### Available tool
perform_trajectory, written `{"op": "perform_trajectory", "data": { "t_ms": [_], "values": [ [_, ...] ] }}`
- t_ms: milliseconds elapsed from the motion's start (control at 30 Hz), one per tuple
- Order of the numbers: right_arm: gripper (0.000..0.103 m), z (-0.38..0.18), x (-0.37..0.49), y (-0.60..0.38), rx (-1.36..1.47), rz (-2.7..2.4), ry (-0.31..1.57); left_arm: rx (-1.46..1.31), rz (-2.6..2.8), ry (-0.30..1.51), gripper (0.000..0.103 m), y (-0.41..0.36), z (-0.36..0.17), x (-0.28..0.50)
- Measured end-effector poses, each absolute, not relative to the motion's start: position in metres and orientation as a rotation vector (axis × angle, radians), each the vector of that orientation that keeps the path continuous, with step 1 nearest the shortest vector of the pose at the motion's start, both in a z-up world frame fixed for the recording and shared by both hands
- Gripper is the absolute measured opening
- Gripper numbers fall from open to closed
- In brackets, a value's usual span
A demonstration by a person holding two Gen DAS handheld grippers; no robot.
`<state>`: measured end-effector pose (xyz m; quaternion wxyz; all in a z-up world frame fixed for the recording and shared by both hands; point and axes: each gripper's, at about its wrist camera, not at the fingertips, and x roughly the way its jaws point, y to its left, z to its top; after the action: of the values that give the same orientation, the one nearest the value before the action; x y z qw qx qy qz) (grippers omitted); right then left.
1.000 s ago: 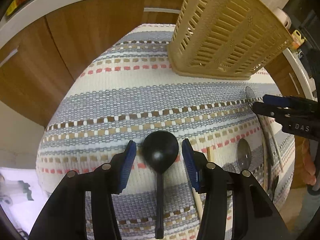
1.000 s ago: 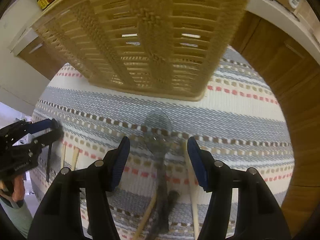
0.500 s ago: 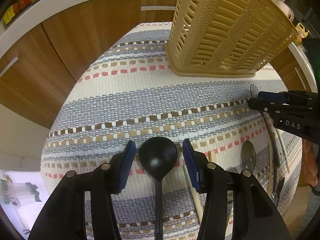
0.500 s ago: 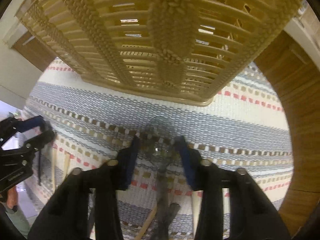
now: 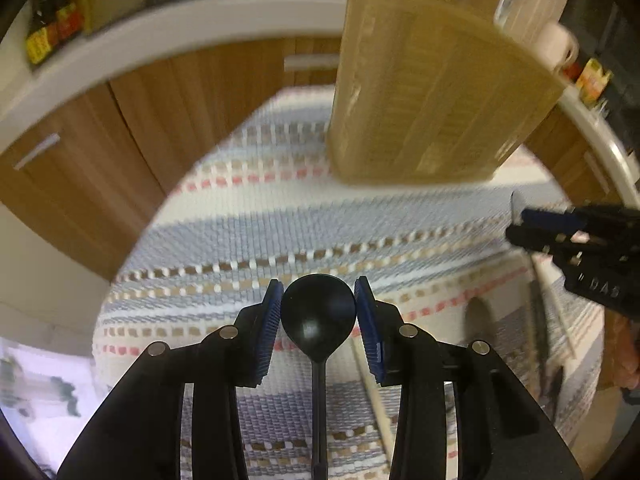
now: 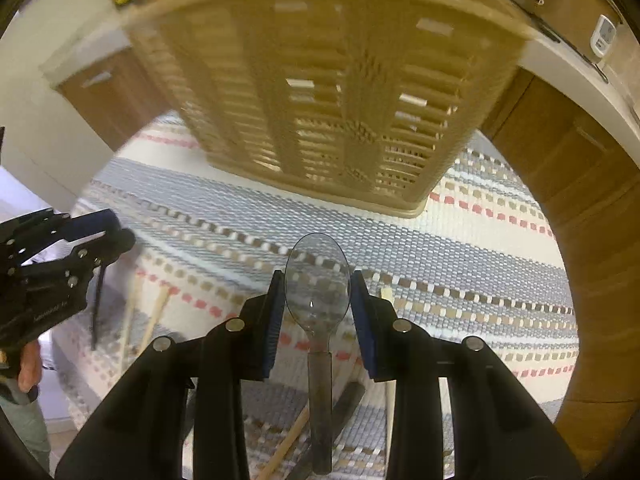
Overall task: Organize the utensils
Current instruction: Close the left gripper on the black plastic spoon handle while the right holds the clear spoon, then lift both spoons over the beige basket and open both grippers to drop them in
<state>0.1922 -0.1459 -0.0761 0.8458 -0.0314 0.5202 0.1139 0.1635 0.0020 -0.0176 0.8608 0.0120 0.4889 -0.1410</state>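
Left gripper [image 5: 317, 312] tips steeply down, jaws closing on the black ladle [image 5: 318, 318], bowl pinched between the pads. Right gripper [image 6: 318, 304] clamps the clear spoon [image 6: 318, 286], angled down over the striped mat [image 6: 460, 248]. The basket [image 6: 332, 100] looms at twelve o'clock.

The woven cloth [image 5: 248, 232] is showing bands of cream and grey-blue, broken by dashed rows of brown, tan and coral-red checks. A black ladle [image 5: 318, 316] is lying against it, and a clear plastic spoon [image 6: 318, 280] (the stripes are showing through its bowl) is sitting on a smoky grey handle. The slatted basket [image 6: 328, 92] is glowing sandy beige. Both grippers are wearing blue pads [image 5: 272, 320] on black frames. The cabinets [image 5: 192, 96] are showing warm wood grain.
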Motion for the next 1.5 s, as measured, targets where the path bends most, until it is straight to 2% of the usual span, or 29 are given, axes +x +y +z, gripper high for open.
{"op": "perform_trajectory", "data": {
  "t_ms": [333,533,700,833,933,1200,1500],
  "values": [
    [0.03,0.002,0.145,-0.174,0.117,0.398,0.752,-0.089,-0.363,0.605,0.035,0.011,0.079,0.118],
    [0.03,0.089,0.142,-0.187,0.117,0.371,0.49,-0.151,-0.396,0.367,0.035,0.004,0.135,0.124],
    [0.03,0.124,0.156,-0.2,0.109,0.264,0.298,-0.186,-0.405,0.237,0.035,-0.009,0.156,0.142],
    [0.03,0.128,0.178,-0.203,0.079,0.168,0.222,-0.197,-0.384,0.164,0.035,-0.02,0.161,0.163],
    [0.03,0.111,0.205,-0.208,0.094,0.141,0.226,-0.199,-0.375,0.151,0.035,-0.025,0.158,0.181],
    [0.03,0.071,0.229,-0.218,0.115,0.108,0.27,-0.211,-0.357,0.184,0.035,-0.032,0.127,0.215],
    [0.03,0.053,0.225,-0.218,0.107,0.1,0.294,-0.228,-0.368,0.247,0.036,-0.029,0.103,0.225]
  ]
}}
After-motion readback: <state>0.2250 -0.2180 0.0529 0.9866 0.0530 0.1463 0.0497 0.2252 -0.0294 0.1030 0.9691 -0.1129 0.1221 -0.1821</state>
